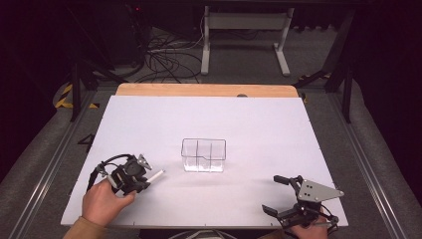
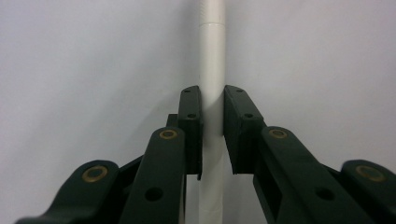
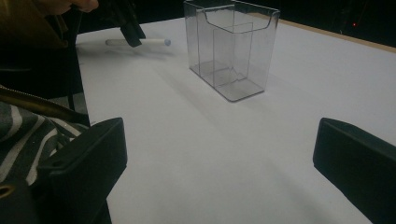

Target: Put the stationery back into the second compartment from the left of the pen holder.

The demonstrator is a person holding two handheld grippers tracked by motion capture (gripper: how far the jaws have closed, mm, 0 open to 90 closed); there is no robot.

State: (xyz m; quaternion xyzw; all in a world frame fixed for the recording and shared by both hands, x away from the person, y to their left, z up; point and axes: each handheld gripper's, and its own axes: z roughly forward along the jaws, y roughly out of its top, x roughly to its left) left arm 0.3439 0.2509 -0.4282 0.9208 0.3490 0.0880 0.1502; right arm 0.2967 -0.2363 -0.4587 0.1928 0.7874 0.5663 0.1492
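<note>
A white pen (image 1: 157, 175) lies on the white table sheet (image 1: 249, 124) at the front left. My left gripper (image 1: 144, 180) is shut on it, a hand behind it. In the left gripper view both pads squeeze the pen (image 2: 212, 46) at mid-length, and the gripper (image 2: 212, 98) points down at the sheet. A clear plastic holder (image 1: 203, 155) with dividers stands upright mid-table, to the right of the pen. My right gripper (image 1: 271, 194) rests near the front right edge, open, with nothing between its jaws. The right gripper view (image 3: 219, 135) shows the holder (image 3: 231, 46) and the pen (image 3: 140, 42) beyond.
The sheet covers a wooden tabletop whose far edge (image 1: 206, 89) shows. Behind the table, a white desk frame (image 1: 244, 40) and loose cables (image 1: 164, 59) lie on the grey floor. A striped sleeve (image 3: 18, 135) sits at the left in the right gripper view.
</note>
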